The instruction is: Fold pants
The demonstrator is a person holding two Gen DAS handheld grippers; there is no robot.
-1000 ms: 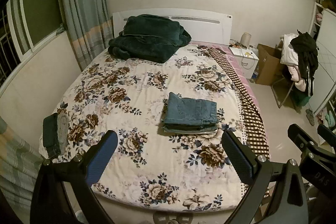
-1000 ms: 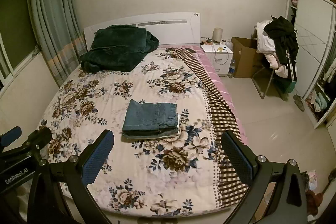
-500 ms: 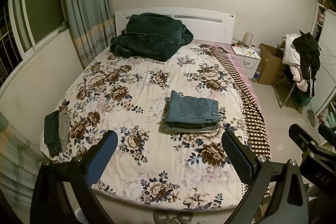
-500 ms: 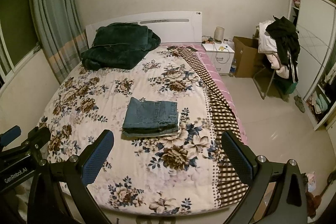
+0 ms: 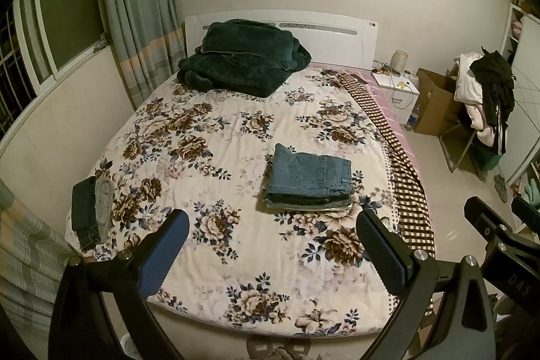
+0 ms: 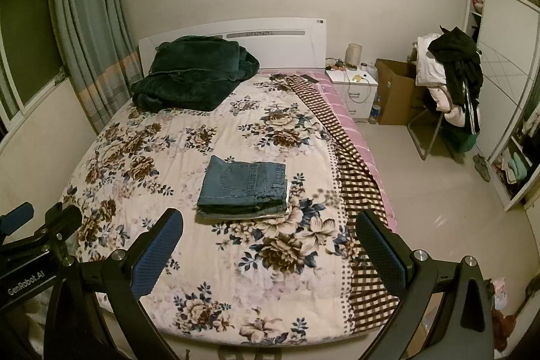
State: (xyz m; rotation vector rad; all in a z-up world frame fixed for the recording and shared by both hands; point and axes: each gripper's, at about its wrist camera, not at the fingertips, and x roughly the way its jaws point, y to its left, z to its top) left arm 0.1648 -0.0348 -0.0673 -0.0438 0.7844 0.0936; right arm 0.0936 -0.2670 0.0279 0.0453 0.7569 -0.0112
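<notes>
Folded blue jeans (image 5: 310,174) lie on top of a small stack of folded pants in the middle of the floral bed (image 5: 236,137); they also show in the right wrist view (image 6: 244,184). My left gripper (image 5: 271,245) is open and empty, held back above the foot of the bed, well short of the stack. My right gripper (image 6: 268,245) is open and empty, also back above the foot of the bed. Another folded dark pair of pants (image 5: 89,211) lies at the bed's left edge.
A dark green blanket (image 5: 243,56) is piled at the headboard. A white nightstand (image 6: 352,90), a cardboard box (image 6: 395,93) and a chair heaped with clothes (image 6: 449,80) stand right of the bed. Curtains (image 5: 135,22) and a window are on the left.
Both grippers have drawn back and up from the bed, so the bed and the stack look smaller and farther. Both stay open.
</notes>
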